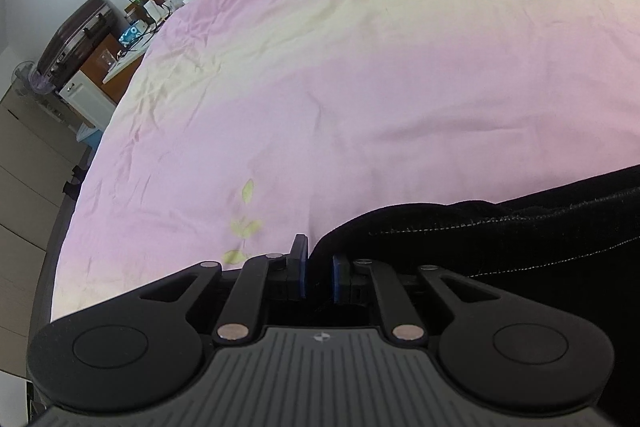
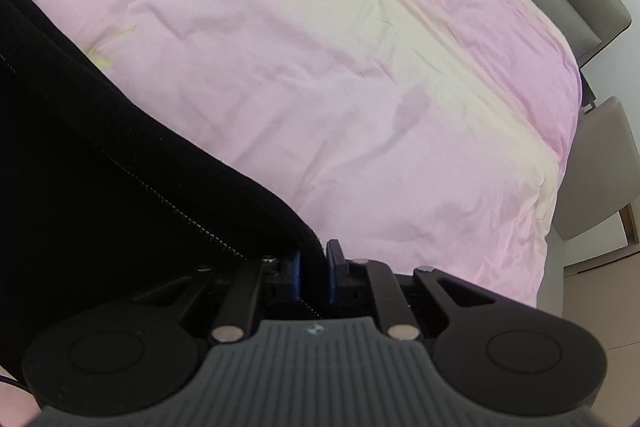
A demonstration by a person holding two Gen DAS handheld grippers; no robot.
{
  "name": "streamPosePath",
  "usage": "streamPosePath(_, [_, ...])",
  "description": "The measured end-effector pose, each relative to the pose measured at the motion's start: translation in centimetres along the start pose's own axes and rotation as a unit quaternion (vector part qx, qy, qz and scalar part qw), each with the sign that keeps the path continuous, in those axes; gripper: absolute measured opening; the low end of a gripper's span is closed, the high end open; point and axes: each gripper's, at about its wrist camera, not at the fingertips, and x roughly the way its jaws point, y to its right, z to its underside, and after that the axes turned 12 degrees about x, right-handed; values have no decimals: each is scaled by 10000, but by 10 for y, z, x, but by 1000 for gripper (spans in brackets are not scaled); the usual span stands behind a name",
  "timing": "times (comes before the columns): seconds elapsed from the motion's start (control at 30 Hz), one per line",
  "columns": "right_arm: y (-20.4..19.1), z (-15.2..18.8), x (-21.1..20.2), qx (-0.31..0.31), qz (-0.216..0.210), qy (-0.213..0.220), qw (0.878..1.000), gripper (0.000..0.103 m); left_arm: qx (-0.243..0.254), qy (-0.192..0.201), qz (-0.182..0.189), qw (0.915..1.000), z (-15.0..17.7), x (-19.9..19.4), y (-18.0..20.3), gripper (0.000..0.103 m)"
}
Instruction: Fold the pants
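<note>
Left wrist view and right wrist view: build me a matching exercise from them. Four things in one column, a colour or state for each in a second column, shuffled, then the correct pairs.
Things:
1. pants
2. bedsheet
3. suitcase
4. right gripper

Colour or state:
A. dark brown, standing beside the bed
B. jaws shut on black fabric
C. black with pale stitching
D. pink and pale yellow, wrinkled

Pairs: 1-C, 2-D, 3-A, 4-B
</note>
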Motion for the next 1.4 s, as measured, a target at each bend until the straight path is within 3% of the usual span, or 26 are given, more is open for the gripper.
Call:
streamPosePath(0.07, [0,-1,3,126,70,-3,9999,18,18,26,-14,10000,2,1,0,31])
streamPosePath(0.1, [2,-2,2,204,90,8,9998,31,-8,47,-22,10000,2,0,-1,38])
streamPosePath(0.17, [10,-3,-5,393,123,64,9991,50,-88,237,-76,9997,4,-10,-5,80])
streamPosePath(0.2, [16,-3,-10,494,97,99,9987,55,-126,361,-59,9993,5,-17,-8,83])
streamPosePath(0.4, [57,12,-49,1376,7,114,9904,61,-229,655,233,9973,12,-62,-9,83])
streamPosePath(0.53, [91,49,-66,2321,-51,-149,9726,60,-40,656,530,9964,28,-93,10,82])
streamPosePath(0.67, [118,96,-72,3370,-158,-430,9404,52,176,559,814,9950,47,-119,36,78])
streamPosePath(0.83, [140,152,-65,4706,-513,-524,8793,50,205,467,1347,9896,81,-145,71,77])
streamPosePath(0.97, [150,182,-45,5730,-896,-482,8132,49,120,455,1525,9872,101,-157,94,77])
streamPosePath(1.1, [160,199,-25,6586,-1204,-325,7421,46,-421,359,1770,9826,115,-159,104,77])
streamPosePath(1.13, [162,202,-22,6738,-1282,-245,7273,42,-507,301,1827,9814,117,-158,105,77])
streamPosePath(1.17, [164,205,-18,6868,-1391,-249,7130,27,-564,252,1844,9809,119,-156,108,77])
streamPosePath(1.2, [164,208,-14,6957,-1435,-283,7033,24,-581,213,1841,9810,122,-156,111,77])
streamPosePath(1.23, [164,209,-15,6968,-1452,-252,7019,23,-588,189,1840,9810,124,-155,113,77])
streamPosePath(1.3, [164,206,-26,6794,-1409,-89,7201,14,-633,162,1845,9807,126,-154,114,77])
streamPosePath(1.4, [167,206,-56,6662,-1390,323,7320,11,-656,162,1840,9806,127,-153,115,77])
